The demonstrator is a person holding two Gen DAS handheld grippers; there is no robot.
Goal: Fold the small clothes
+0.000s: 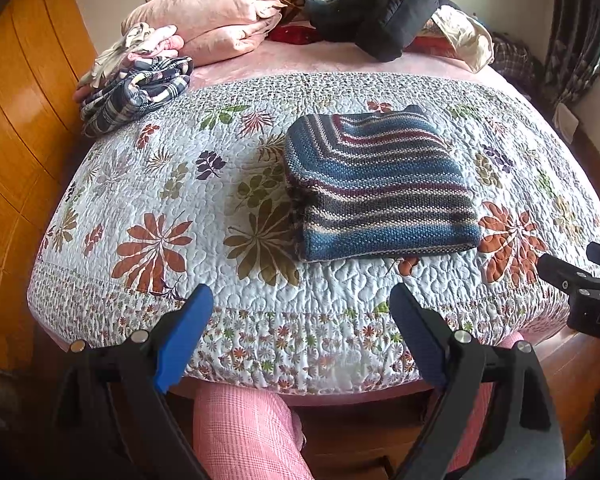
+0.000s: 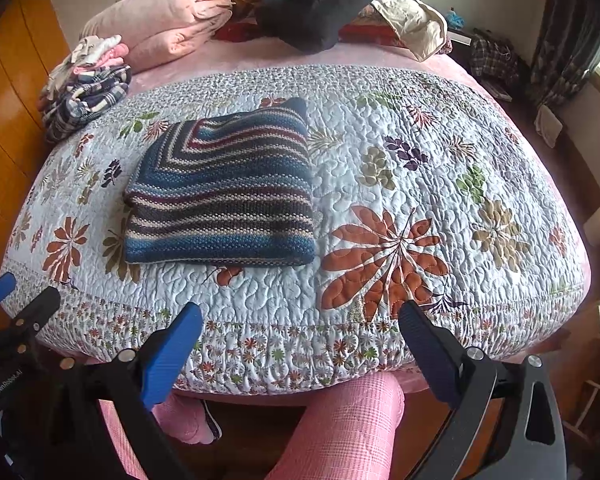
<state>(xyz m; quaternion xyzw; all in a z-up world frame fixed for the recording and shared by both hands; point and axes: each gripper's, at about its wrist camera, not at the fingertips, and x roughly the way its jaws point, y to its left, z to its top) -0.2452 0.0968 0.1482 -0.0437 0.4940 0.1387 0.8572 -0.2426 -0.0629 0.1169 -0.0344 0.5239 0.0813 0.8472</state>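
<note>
I hold the left tool (image 1: 302, 300) above the near edge of the bed (image 1: 260, 344), its jaws wide and empty. The right tool (image 2: 300, 318) hangs beside it, also wide and holding nothing. The folded striped sweater (image 1: 376, 184) lies flat on the quilt, ahead of both tools and apart from them: a little right of the left tool, a little left of the right one. A pile of clothes (image 1: 136, 84) sits far ahead on the left.
</note>
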